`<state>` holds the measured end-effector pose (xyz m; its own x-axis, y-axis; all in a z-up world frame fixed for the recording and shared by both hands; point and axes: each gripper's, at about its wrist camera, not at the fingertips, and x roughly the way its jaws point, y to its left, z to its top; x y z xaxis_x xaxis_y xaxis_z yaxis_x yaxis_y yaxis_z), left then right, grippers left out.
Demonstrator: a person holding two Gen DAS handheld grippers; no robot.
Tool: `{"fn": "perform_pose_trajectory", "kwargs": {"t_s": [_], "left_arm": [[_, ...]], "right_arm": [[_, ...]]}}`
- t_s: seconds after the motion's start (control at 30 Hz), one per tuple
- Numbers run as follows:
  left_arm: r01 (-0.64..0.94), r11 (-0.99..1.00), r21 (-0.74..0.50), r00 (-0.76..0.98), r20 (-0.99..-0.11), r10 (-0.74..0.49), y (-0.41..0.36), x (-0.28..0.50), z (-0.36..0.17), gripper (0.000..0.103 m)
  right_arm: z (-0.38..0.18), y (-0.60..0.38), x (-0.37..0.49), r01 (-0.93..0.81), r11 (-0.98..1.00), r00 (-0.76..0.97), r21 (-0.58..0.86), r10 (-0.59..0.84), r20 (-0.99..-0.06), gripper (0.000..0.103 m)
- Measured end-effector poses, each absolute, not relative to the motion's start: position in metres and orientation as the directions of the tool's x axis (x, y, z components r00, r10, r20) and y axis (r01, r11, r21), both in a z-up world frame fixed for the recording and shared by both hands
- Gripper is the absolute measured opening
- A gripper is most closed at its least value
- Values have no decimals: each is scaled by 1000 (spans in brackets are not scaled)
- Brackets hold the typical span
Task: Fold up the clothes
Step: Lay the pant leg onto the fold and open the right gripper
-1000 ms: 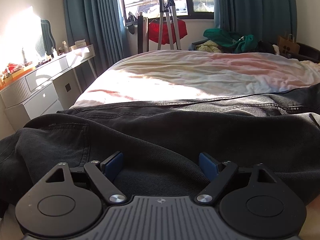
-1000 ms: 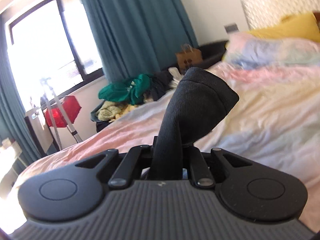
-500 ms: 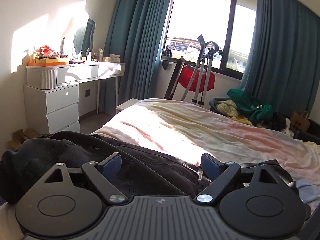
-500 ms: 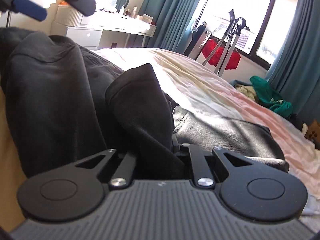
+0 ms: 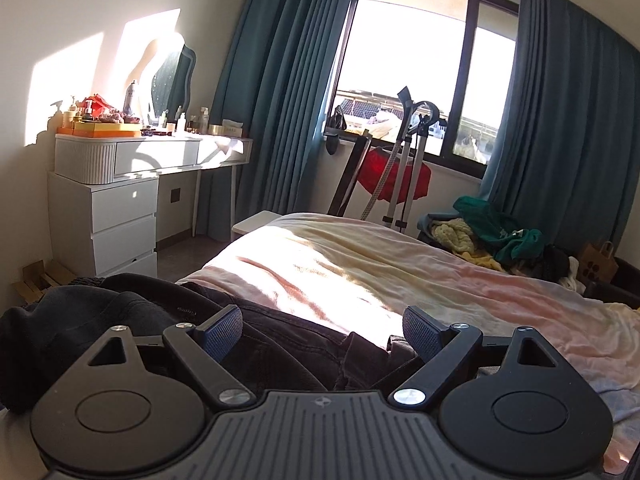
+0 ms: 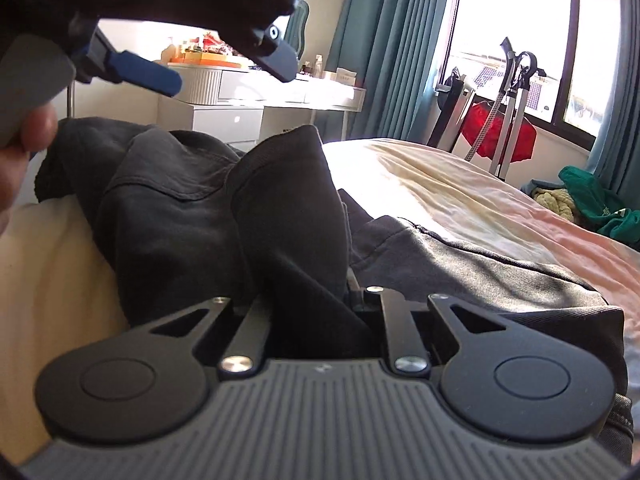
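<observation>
Right wrist view shows the right hand-held gripper (image 6: 316,312) low over the bed (image 6: 420,176), aimed slightly downward toward the window (image 6: 516,28). A bunched fold of the dark trousers (image 6: 292,216) stands up from between its fingers toward 12 o'clock; the fingertips are buried in the cloth, and the jaws are easing apart with the fold between them, the cloth filling the gap. Whether the pads press on it I cannot tell for certain, but the fold stands upright out of them.

At 10 o'clock in this view the left hand-held gripper (image 6: 224,68) hovers above the trousers, its blue pads spread wide and touching nothing. A person's fingers (image 6: 24,136) show at 9 o'clock on its grip.

Left wrist view has the left hand-held gripper (image 5: 322,332) tilted a little downward, jaws wide apart, nothing between the pads; the trousers (image 5: 280,344) lie below and beyond them.

The trousers lie along the near edge of the bed, long axis running from 9 o'clock to 3 o'clock across both views. In the right wrist view a crumpled end heaps at 9 o'clock by the bed's corner, and a flatter stretch runs off toward 4 o'clock. Beyond them, toward 12 o'clock, the sunlit bedspread reaches the window.
</observation>
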<state>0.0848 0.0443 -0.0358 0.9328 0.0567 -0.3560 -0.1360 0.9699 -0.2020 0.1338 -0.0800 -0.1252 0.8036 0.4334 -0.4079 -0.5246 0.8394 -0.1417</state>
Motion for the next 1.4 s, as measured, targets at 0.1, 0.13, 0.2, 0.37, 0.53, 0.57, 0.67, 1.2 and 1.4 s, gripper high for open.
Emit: {"fn": "perform_pose_trajectory", "kwargs": {"t_s": [0.1,0.13,0.2,0.37,0.53,0.57,0.67,1.2,1.4], "left_arm": [[-128,961,-246,926,-376,27,51,90,-41,89],[-125,956,-266,923,-384,14,55,91,-42,89],[-116,946,-303,916,-402,-16,62,94,-46,89],[-83,944,-321,900,-431,-68,61,95,-55,89],[-45,976,-215,895,-442,-56,44,91,-59,89],[-40,981,-189,892,-449,-51,41,89,-60,89],[-28,993,-111,874,-485,-30,30,86,-67,89],[-39,997,65,801,-594,70,26,91,-95,90],[-44,999,-20,779,-626,22,42,80,-76,90]], "right_arm": [[-120,-89,136,-540,841,752,-5,481,-451,31],[-119,-91,136,-550,835,729,34,499,-469,35],[-114,-98,137,-558,824,690,100,527,-495,43],[-97,-129,114,-533,782,598,323,618,-510,68],[-73,-169,92,-409,835,695,368,546,-467,68],[-70,-178,91,-369,859,733,355,504,-458,68],[-70,-201,100,-231,915,808,331,369,-458,69],[-117,-207,129,-142,968,789,207,237,-566,69],[-104,-224,124,-137,937,811,321,292,-507,69]]}}
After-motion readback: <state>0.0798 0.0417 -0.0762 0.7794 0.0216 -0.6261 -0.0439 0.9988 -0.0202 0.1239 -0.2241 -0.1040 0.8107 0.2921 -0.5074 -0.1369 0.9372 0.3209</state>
